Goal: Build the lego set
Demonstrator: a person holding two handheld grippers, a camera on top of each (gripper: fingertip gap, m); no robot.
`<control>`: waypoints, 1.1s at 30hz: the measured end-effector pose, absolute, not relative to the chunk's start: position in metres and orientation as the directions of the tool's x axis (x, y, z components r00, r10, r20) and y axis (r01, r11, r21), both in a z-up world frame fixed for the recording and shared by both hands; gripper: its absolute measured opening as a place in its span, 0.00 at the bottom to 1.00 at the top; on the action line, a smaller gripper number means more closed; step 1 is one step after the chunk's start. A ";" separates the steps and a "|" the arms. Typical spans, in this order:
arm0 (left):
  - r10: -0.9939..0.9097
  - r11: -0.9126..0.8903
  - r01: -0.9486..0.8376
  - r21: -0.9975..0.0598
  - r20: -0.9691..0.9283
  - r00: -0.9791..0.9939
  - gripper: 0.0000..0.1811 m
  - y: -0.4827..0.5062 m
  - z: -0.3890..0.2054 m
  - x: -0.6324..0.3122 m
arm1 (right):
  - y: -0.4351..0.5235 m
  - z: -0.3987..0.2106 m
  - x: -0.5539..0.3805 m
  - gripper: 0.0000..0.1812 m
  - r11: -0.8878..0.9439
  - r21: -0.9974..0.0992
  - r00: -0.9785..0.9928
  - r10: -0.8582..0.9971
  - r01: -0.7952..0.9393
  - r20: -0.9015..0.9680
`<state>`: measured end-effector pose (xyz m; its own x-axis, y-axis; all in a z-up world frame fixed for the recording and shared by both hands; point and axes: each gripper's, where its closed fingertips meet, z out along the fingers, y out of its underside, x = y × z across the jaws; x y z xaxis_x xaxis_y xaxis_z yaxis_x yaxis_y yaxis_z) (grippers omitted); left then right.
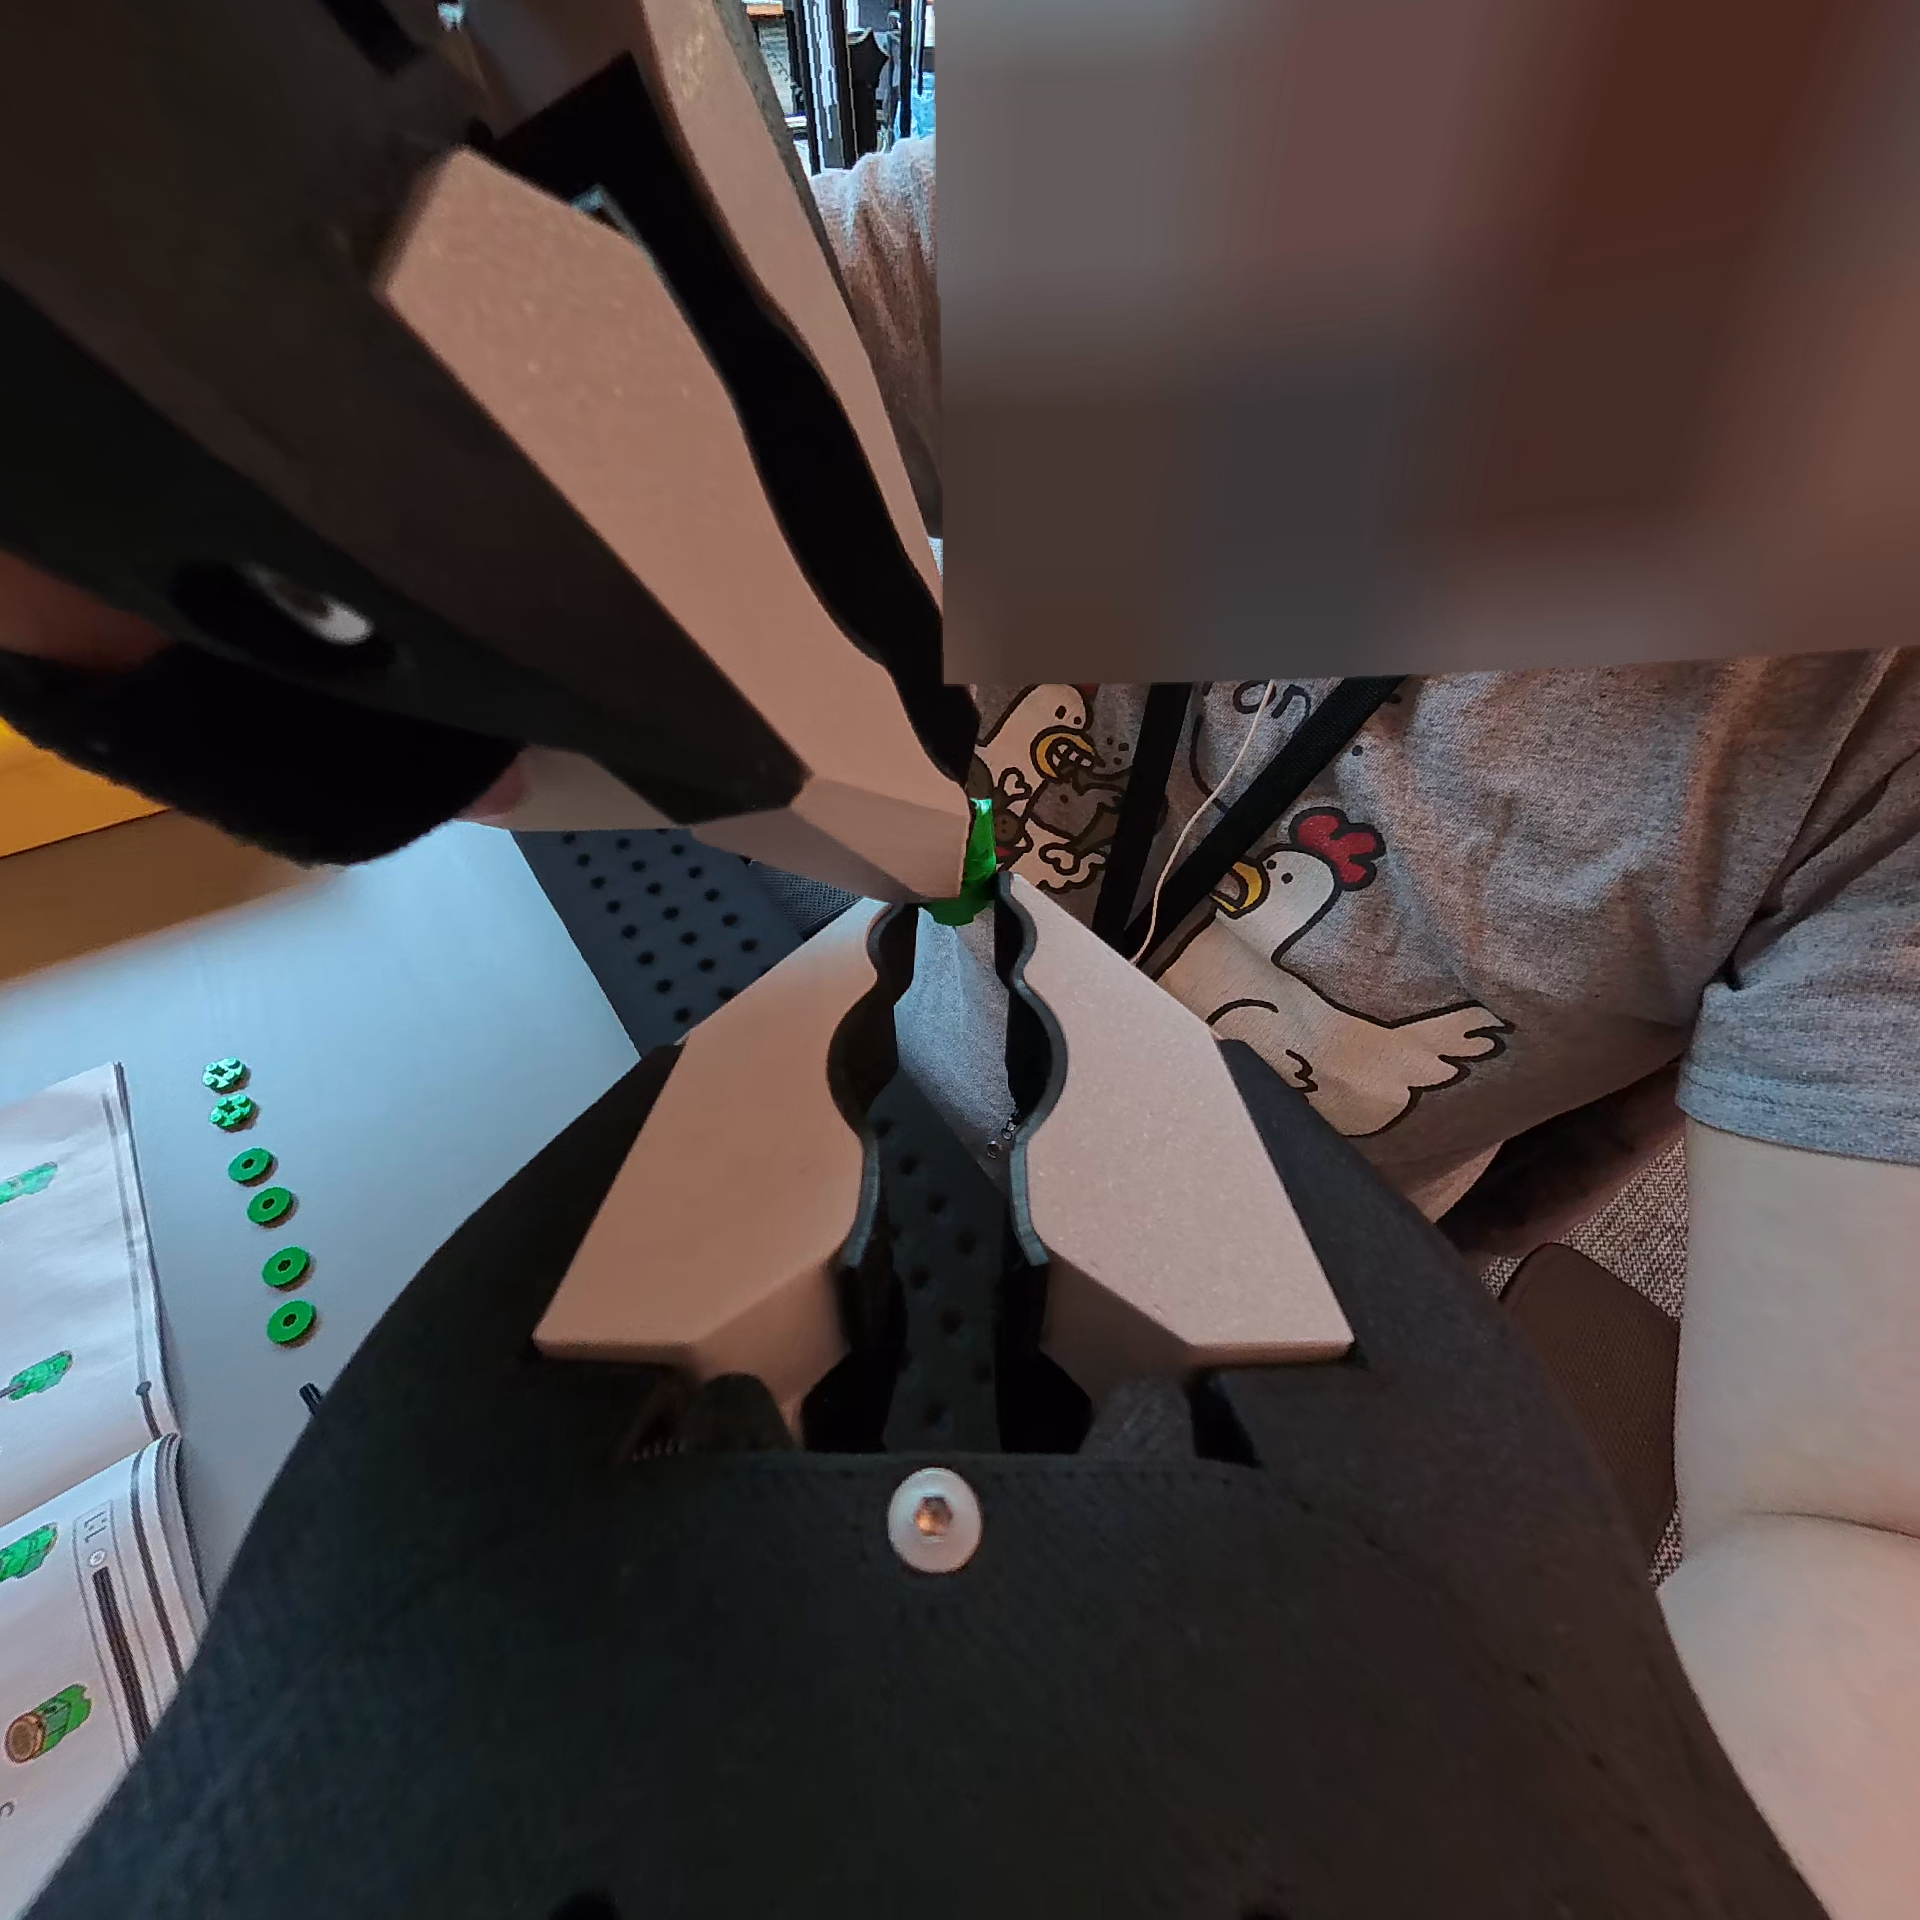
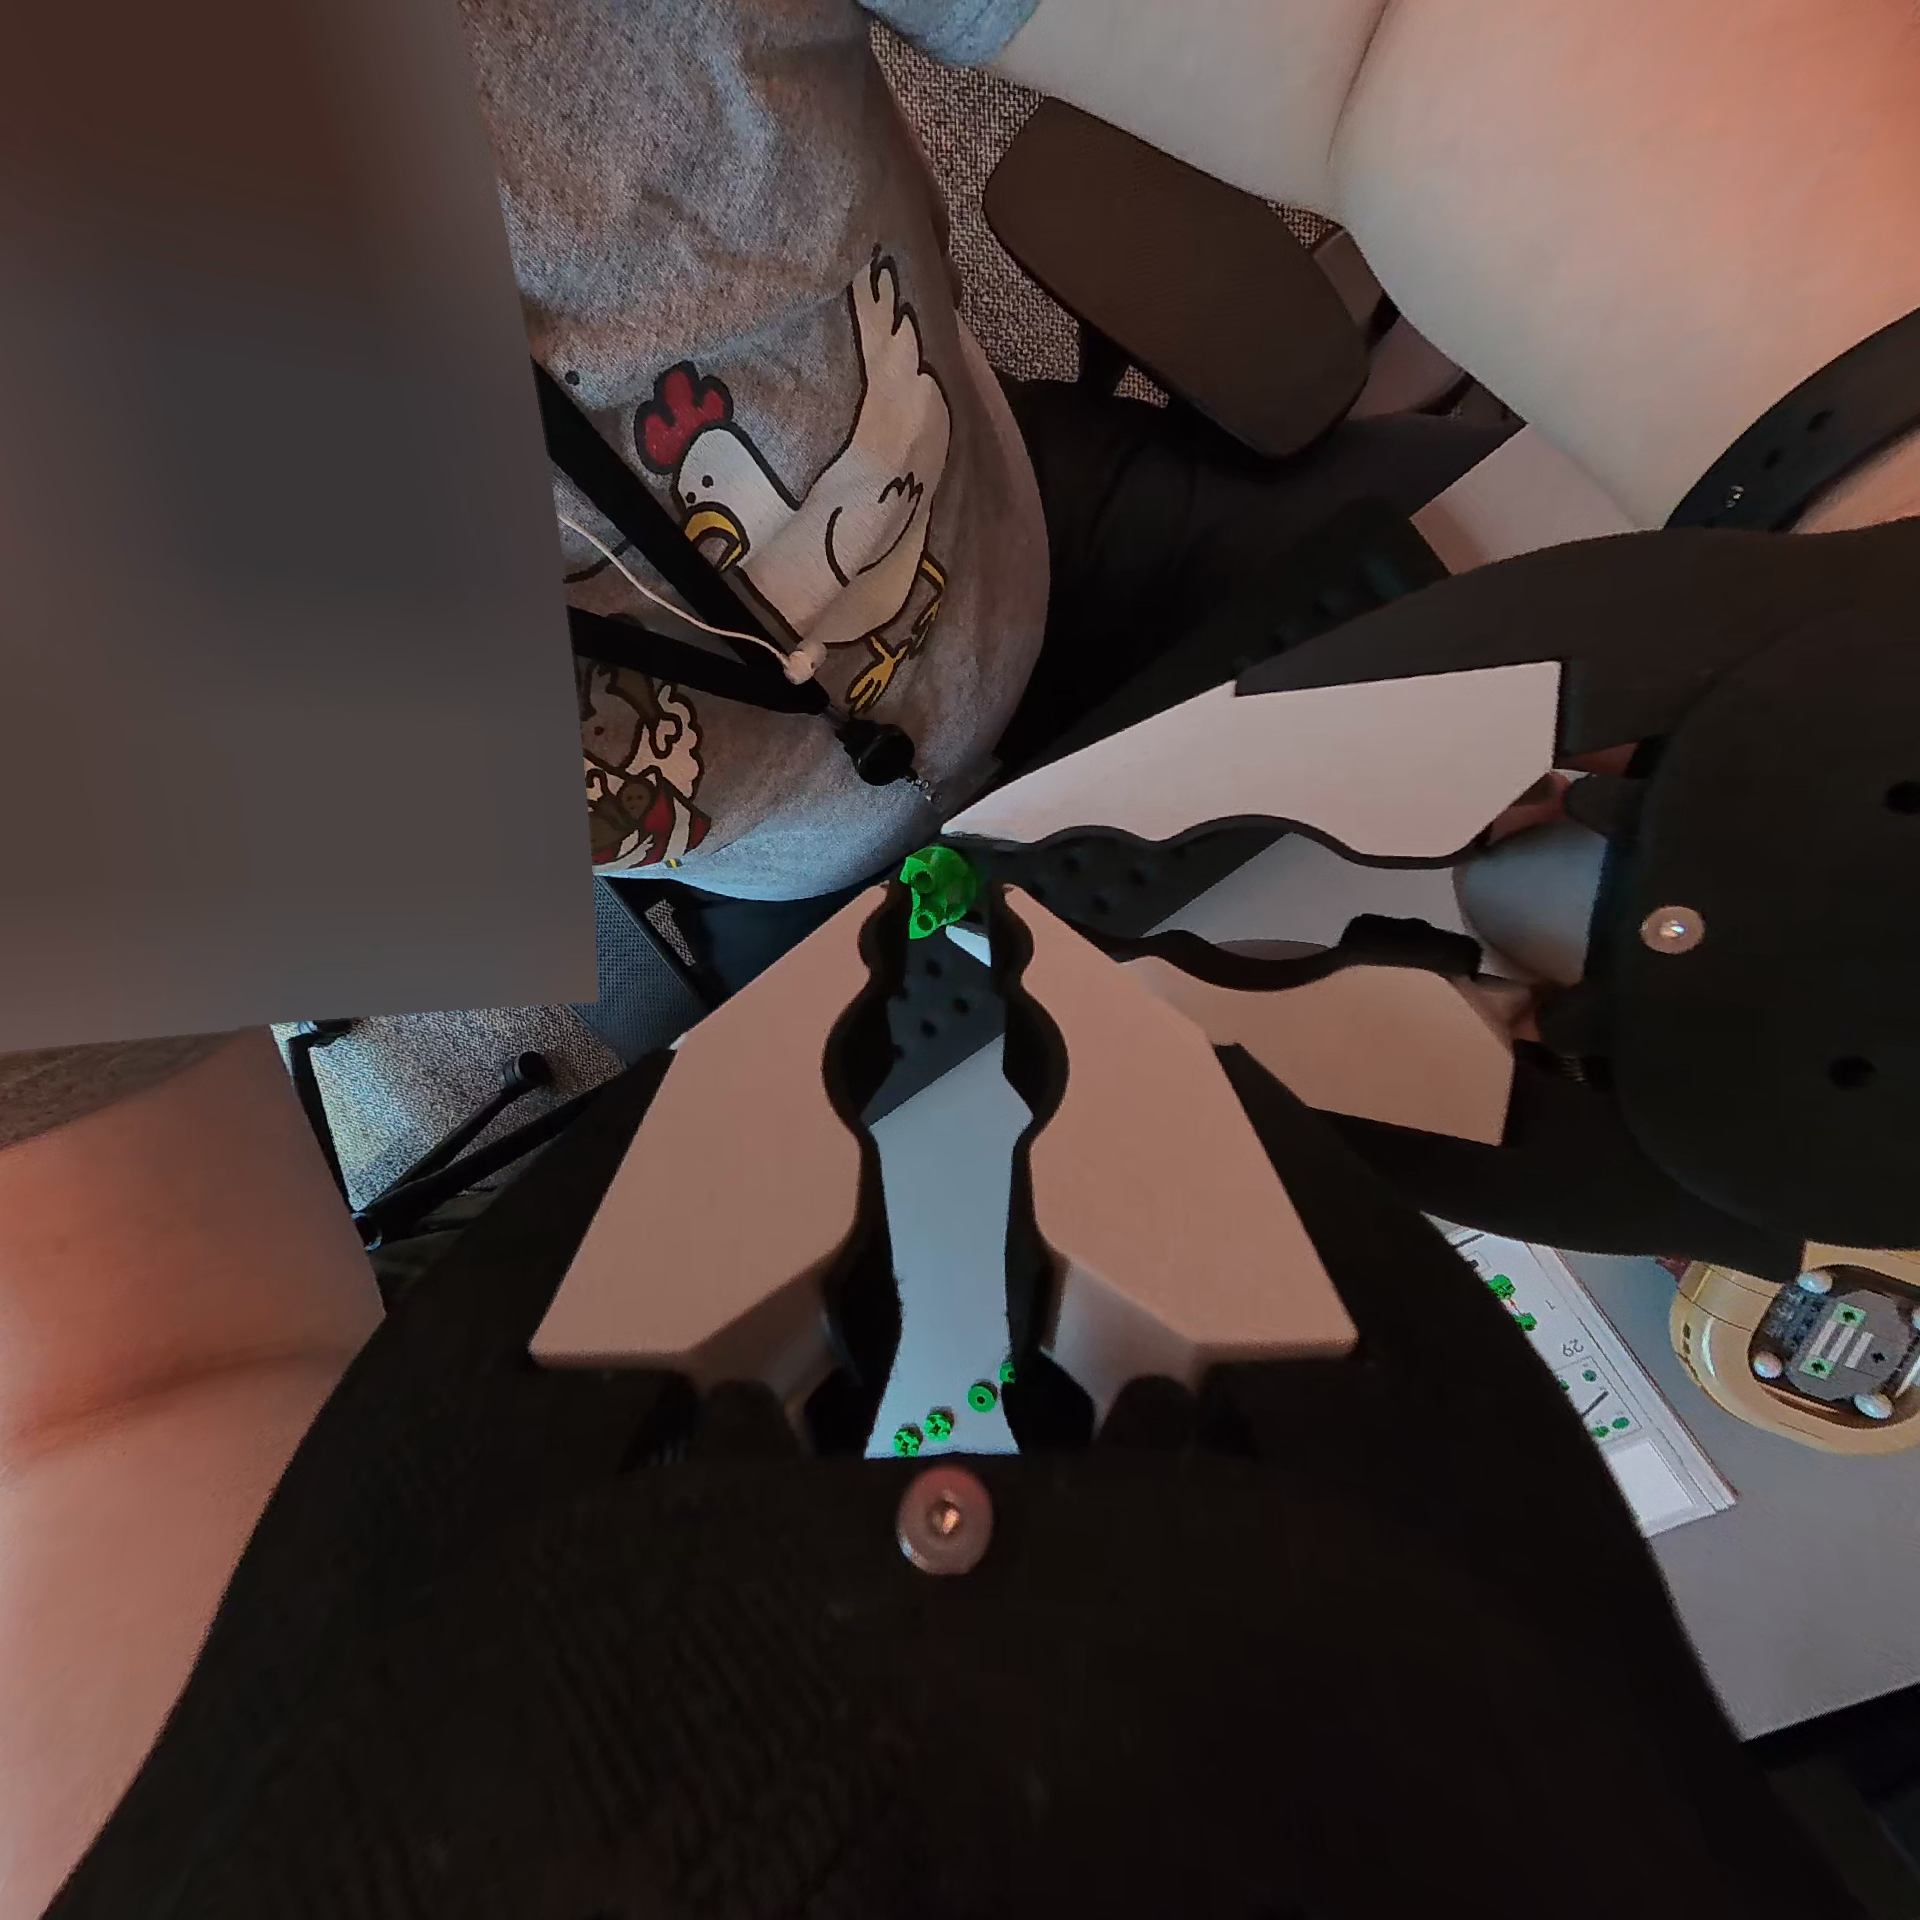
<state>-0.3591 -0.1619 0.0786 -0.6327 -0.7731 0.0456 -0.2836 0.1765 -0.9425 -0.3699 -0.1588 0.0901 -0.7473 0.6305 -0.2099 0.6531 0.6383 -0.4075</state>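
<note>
A small bright green lego piece [image 1: 977,857] is held in the air in front of a person's grey shirt [image 1: 1507,831]. My left gripper [image 1: 951,904] has its fingertips closed around the piece's lower part. My right gripper [image 1: 961,836] comes in from the upper left, its tips pressed on the same piece. In the right wrist view the green piece [image 2: 935,883] sits between my right gripper's tips [image 2: 940,909], and my left gripper [image 2: 971,852] reaches in from the right. Whether it is one piece or two joined I cannot tell.
Several green round lego pieces [image 1: 268,1205] lie in a row on the grey table [image 1: 364,987] beside an open instruction booklet [image 1: 62,1351]. A tan round lego build [image 2: 1829,1361] stands on the table past the booklet [image 2: 1590,1392]. A chair armrest [image 2: 1174,281] is below. Only a small space, under 4 cm, lies between the two pairs of fingers.
</note>
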 end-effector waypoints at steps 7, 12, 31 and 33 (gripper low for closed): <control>-0.769 0.183 -0.282 -0.942 0.041 -0.638 0.07 -0.164 0.079 -0.360 | -0.158 0.091 -0.372 0.10 0.634 -0.417 -0.747 0.634 0.651 -0.201; -0.770 0.184 -0.280 -0.942 0.039 -0.637 0.07 -0.164 0.079 -0.360 | -0.159 0.090 -0.373 0.09 0.641 -0.422 -0.754 0.627 0.641 -0.194; -0.770 0.171 -0.274 -0.946 0.045 -0.637 0.07 -0.164 0.079 -0.362 | -0.157 0.090 -0.374 0.01 0.663 -0.426 -0.769 0.622 0.616 -0.145; -0.770 0.161 -0.262 -0.952 0.045 -0.636 0.07 -0.164 0.080 -0.363 | -0.155 0.091 -0.377 0.01 0.672 -0.441 -0.775 0.624 0.595 -0.096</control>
<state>-0.3632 -0.1635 0.0804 -0.6362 -0.7702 0.0448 -0.2619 0.1610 -0.9516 -0.3774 -0.1553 0.0915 -0.7753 0.6242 -0.0960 0.5953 0.6715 -0.4413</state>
